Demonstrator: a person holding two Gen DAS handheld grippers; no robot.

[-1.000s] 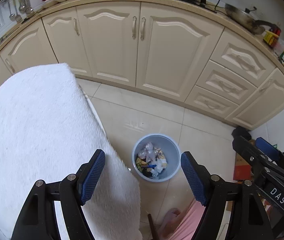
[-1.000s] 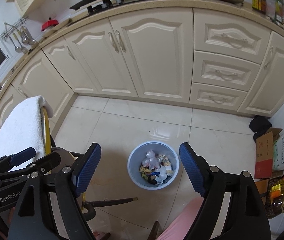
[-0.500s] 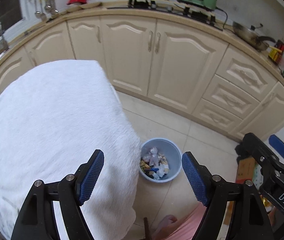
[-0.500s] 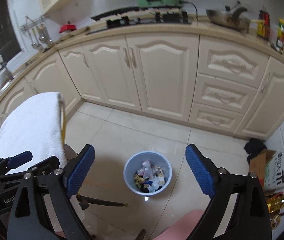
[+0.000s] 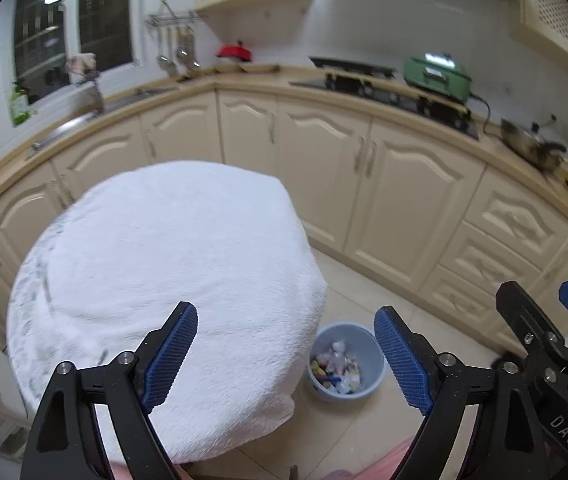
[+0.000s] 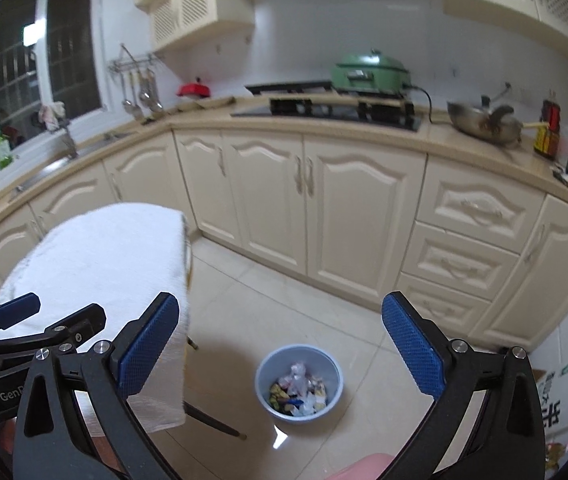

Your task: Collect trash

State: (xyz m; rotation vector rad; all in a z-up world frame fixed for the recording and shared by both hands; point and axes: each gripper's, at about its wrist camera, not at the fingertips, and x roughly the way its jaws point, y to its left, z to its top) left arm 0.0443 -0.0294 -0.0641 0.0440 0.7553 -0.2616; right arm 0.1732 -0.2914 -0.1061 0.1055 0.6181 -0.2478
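While two tools (image 5: 286,356) (image 6: 279,348) gape empty, one bin (image 6: 299,383) holds trash.

Trash (image 6: 298,390) lies in the bin (image 6: 299,384) on the floor (image 6: 284,312); towel-draped table (image 6: 95,256) left; cabinets (image 6: 364,216) behind

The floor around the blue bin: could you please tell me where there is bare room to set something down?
Bare tile lies between the bin and the cabinets, and to the bin's right towards the drawers. The left is crowded: a towel-covered stand with a splayed leg. A cardboard box fills the right corner. Both grippers are open, holding nothing.
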